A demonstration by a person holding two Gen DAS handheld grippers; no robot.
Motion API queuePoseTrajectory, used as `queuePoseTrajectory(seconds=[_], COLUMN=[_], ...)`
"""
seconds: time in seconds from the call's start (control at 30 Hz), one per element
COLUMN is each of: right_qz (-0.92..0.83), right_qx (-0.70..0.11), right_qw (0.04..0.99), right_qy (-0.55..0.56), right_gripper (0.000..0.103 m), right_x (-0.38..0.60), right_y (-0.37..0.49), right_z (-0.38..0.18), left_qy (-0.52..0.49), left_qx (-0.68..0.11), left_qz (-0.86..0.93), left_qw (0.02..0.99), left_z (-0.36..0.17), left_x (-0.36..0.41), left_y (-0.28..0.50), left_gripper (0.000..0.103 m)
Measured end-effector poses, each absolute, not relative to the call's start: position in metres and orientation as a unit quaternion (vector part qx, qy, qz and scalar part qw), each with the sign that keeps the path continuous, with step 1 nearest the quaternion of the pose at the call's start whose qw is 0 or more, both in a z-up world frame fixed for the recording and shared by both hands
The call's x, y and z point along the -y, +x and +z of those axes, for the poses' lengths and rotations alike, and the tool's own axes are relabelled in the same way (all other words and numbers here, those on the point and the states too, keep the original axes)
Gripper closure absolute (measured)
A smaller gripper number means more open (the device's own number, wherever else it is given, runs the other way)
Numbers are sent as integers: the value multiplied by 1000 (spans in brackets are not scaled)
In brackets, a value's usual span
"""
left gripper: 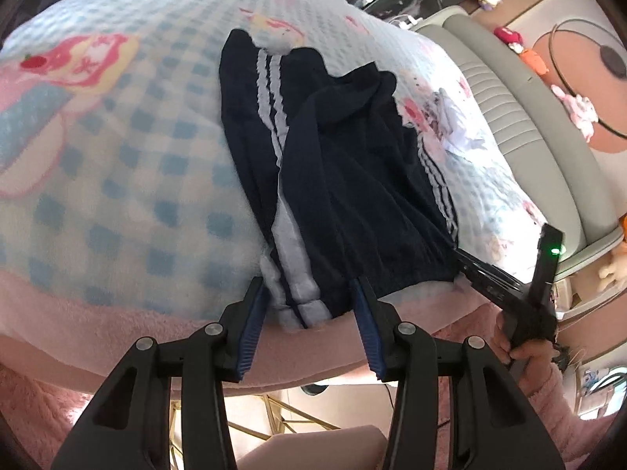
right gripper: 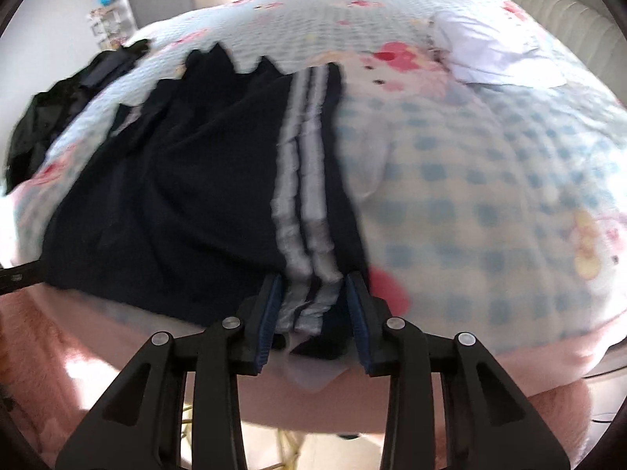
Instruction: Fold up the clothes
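Both claws straddle navy trousers hem on blanket.

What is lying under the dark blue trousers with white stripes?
Under the trousers lies the blue-checked cartoon blanket, visible all around them, with its pink edge below the waistband. The part directly beneath the fabric is covered, so anything there cannot be seen.

Beyond the claw lies a blue-checked blanket with pink cartoon prints, its pink fleece edge nearest the claw. Far right of the left claw runs a cream padded headboard, small plush toys beside it. A white pillow sits far ahead and right of the right claw.
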State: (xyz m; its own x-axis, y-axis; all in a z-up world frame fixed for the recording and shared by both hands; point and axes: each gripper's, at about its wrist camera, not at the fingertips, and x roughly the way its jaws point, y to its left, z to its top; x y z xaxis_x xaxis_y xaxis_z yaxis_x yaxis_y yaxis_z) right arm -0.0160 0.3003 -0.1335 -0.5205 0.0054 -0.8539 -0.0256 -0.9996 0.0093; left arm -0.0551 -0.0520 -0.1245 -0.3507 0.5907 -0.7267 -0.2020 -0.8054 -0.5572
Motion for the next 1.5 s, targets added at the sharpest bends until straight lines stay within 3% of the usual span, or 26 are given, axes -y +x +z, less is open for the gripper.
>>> queuePoseTrajectory(seconds=[0.17, 0.33, 0.43, 0.53, 0.63, 0.7, 0.8, 0.83, 0.93, 0.97, 1.03, 1.23, 1.37, 1.5], right_qz=[867, 866, 860, 850, 838, 828, 830, 830, 817, 818, 823, 801, 807, 815], right_qx=[-30, -120, -137, -144, -185, -216, -170, -151, -188, -199, -215, -260, -266, -259], right_qw=[64, -27, -60, -58, -80, -119, -109, -100, -86, -88, -94, -84, -90, -95], right_qy=[-493, -484, -487, -504, -506, -503, -519, -527, -538, -533, -517, -532, -519, -509], right_gripper=[75, 70, 61, 60, 60, 65, 66, 66, 67, 74, 84, 79, 78, 74], right_x=[-327, -330, -325, -320, -321, -319, -304, -299, -304, -306, -310, -325, -324, -321], right_y=[-15, 1, 4, -1, -9, -16, -22, -24, -33, -33, -32, -28, -23, -18], right_z=[-136, -117, -120, -130, -132, -132, -136, -139, -152, -147, -136, -158, -145, -131], left_qy=[-517, -523, -520, -517, -529, -531, -536, -540, -531, -520, -503, -531, -514, -503], left_qx=[204, 246, 282, 308, 287, 264, 263, 275, 281, 274, 269, 297, 357, 347], left_qz=[792, 768, 754, 746, 750, 759, 757, 751, 760, 770, 782, 749, 727, 744], left_qw=[252, 277, 284, 286, 275, 270, 266, 263, 249, 247, 251, 261, 284, 270], left_z=[-132, -140, -144, -148, -152, -148, -151, -154, -146, -139, -126, -145, -147, -141], left_x=[53, 51, 55, 62, 56, 50, 49, 51, 62, 65, 69, 76, 90, 101], left_y=[-57, -64, -67, -70, -76, -76, -79, -82, -83, -81, -77, -76, -73, -72], left_gripper=[56, 55, 50, 50, 52, 55, 55, 58, 84, 85, 85, 81, 55, 58])
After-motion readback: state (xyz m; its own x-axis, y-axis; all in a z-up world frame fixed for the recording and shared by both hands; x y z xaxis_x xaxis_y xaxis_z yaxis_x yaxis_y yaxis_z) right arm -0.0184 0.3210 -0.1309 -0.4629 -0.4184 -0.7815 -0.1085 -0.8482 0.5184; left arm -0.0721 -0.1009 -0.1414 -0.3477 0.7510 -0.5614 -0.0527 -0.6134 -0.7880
